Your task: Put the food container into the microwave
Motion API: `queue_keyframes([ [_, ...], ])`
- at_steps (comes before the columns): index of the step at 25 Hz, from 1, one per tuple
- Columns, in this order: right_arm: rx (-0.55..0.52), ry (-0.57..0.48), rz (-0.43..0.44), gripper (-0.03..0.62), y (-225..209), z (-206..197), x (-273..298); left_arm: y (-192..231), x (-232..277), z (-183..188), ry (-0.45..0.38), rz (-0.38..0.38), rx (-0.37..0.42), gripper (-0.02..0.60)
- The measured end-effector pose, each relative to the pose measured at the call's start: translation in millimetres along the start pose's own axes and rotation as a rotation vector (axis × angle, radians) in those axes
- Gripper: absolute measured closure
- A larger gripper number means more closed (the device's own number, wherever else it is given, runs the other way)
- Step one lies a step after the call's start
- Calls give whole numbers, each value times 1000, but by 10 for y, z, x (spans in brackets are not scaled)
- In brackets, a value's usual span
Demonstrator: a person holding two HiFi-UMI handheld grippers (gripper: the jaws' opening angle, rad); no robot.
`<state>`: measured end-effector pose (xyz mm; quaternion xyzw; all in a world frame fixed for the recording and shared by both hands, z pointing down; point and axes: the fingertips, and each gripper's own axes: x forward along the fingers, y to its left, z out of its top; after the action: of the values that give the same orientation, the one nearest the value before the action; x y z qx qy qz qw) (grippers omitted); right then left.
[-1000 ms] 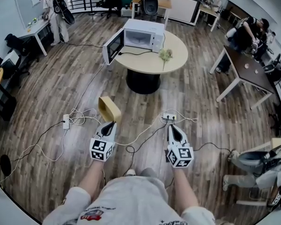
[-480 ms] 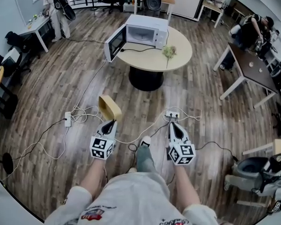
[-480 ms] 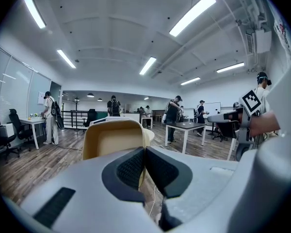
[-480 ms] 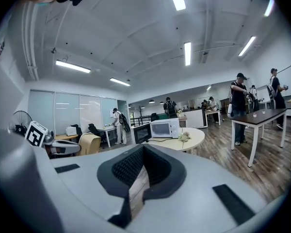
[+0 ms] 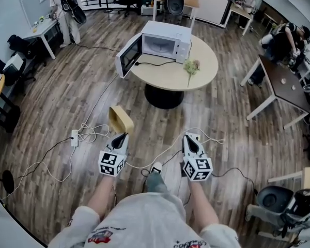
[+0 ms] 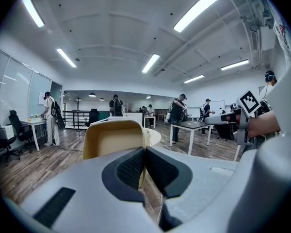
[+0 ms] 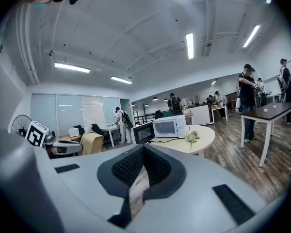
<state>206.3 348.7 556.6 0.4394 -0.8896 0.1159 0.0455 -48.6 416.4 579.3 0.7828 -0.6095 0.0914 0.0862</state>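
Well ahead on the round table [image 5: 168,77], the microwave [image 5: 167,39] stands with its door [image 5: 129,56] open. My left gripper [image 5: 121,135] pinches the food container [image 5: 120,119] by its rim; my right gripper [image 5: 190,138] is closed on nothing. I judge this mid-carry: next I must close in and aim for the opening.

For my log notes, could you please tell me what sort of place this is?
Probably an open-plan office or lab: people at desks, cables across the wood floor, a microwave on a round table.
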Motion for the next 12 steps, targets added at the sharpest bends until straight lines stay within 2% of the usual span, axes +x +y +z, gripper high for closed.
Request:
queue_keyframes([
  [12, 25, 13, 4, 591, -927, 392, 1436, 495, 1625, 375, 26, -9, -11, 569],
])
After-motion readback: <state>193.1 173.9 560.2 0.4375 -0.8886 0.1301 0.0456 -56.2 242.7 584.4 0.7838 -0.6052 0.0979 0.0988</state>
